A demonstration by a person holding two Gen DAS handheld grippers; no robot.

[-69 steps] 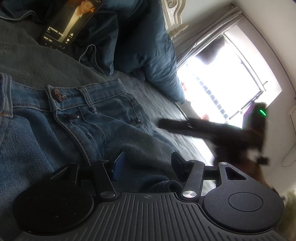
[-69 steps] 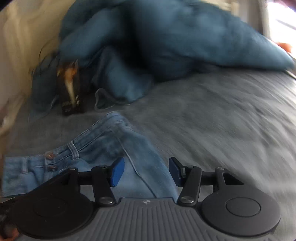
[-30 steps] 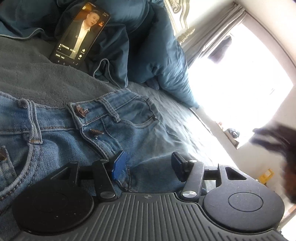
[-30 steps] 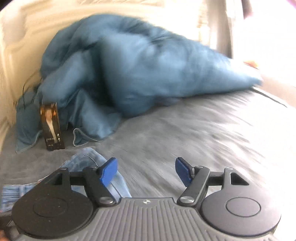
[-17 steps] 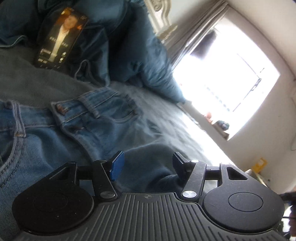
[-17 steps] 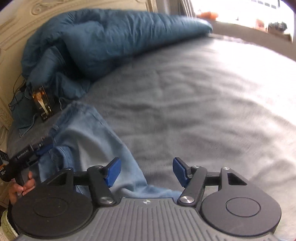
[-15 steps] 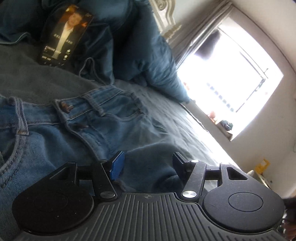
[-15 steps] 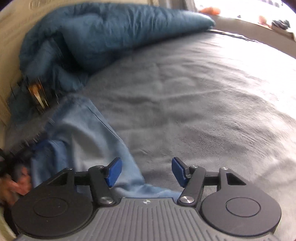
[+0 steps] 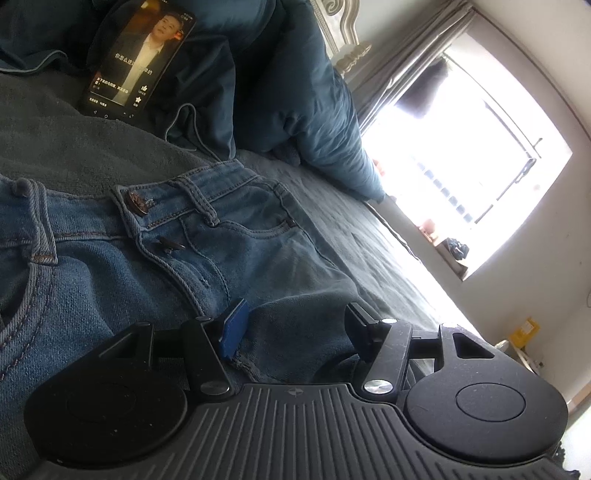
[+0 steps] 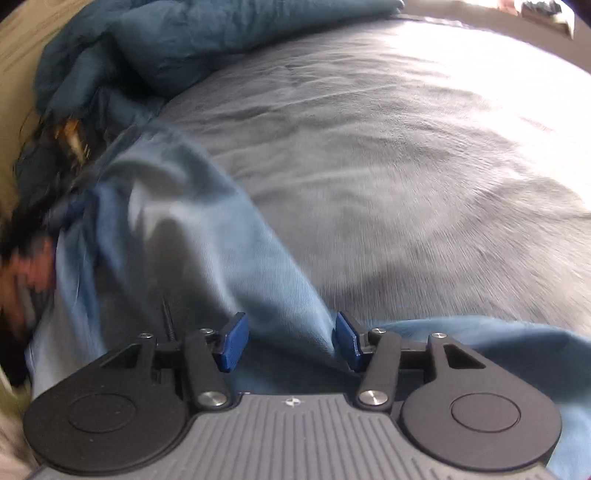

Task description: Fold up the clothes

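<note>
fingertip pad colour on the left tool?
Blue pads, on black arms; clearest in the left wrist view.

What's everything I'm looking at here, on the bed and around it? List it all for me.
jeans: one pair, blue denim, spread on the bed, waistband toward the duvet.
bed cover: one, grey, under the jeans.
duvet: one, dark teal, bunched at the head of the bed.
phone: one, black, screen lit, propped against the duvet.
headboard: one, pale, carved, behind the duvet.
window: one, bright, with a grey curtain beside it.
left gripper: one, black with blue pads, jaws apart over a denim fold.
right gripper: one, same build, jaws closing with denim between them.
hand: one, blurred, at the left edge of the right wrist view.
</note>
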